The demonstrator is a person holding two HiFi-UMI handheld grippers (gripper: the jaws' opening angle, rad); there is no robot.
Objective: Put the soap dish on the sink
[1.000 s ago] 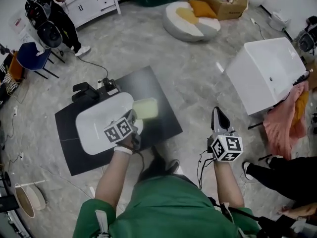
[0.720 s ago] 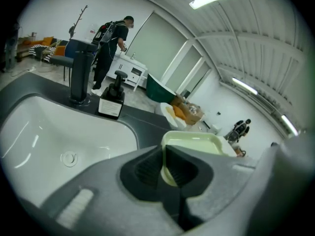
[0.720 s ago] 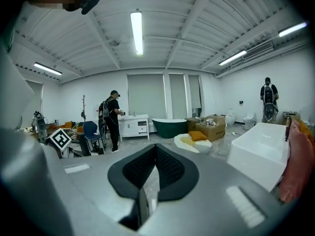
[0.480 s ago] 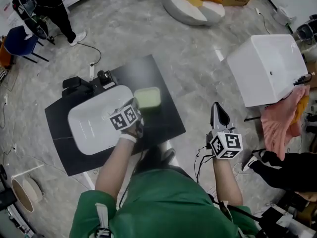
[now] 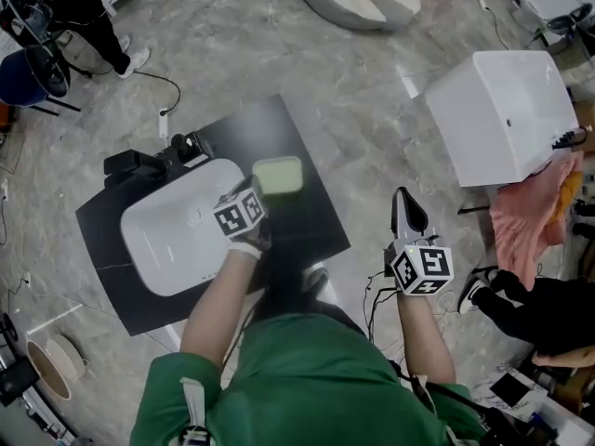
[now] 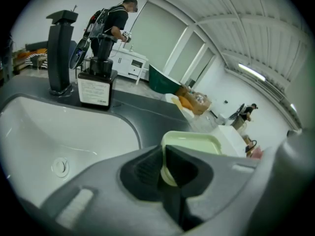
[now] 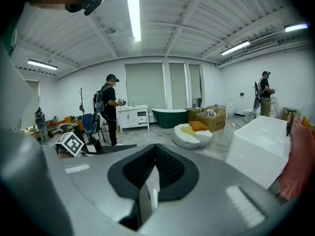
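Note:
The pale green soap dish (image 5: 278, 176) hangs over the black counter (image 5: 307, 221), just right of the white basin (image 5: 177, 226). My left gripper (image 5: 261, 196) is shut on the dish's near rim, and the dish (image 6: 194, 144) juts out beyond the closed jaws of the left gripper (image 6: 165, 168). I cannot tell whether the dish touches the counter. My right gripper (image 5: 409, 214) is off to the right, above the floor. In its own view the right gripper (image 7: 153, 173) is shut with nothing in it.
A black faucet (image 6: 60, 50) and a soap dispenser (image 6: 96, 85) stand behind the basin. A white tub (image 5: 507, 114) with a pink cloth (image 5: 535, 221) beside it is at the right. One person (image 5: 74, 7) stands at the far left, and another person's legs (image 5: 530, 309) show at the right edge.
My left gripper has carried the dish from over the basin's corner to over the black counter, and lower. The right gripper has sunk a little and stays shut.

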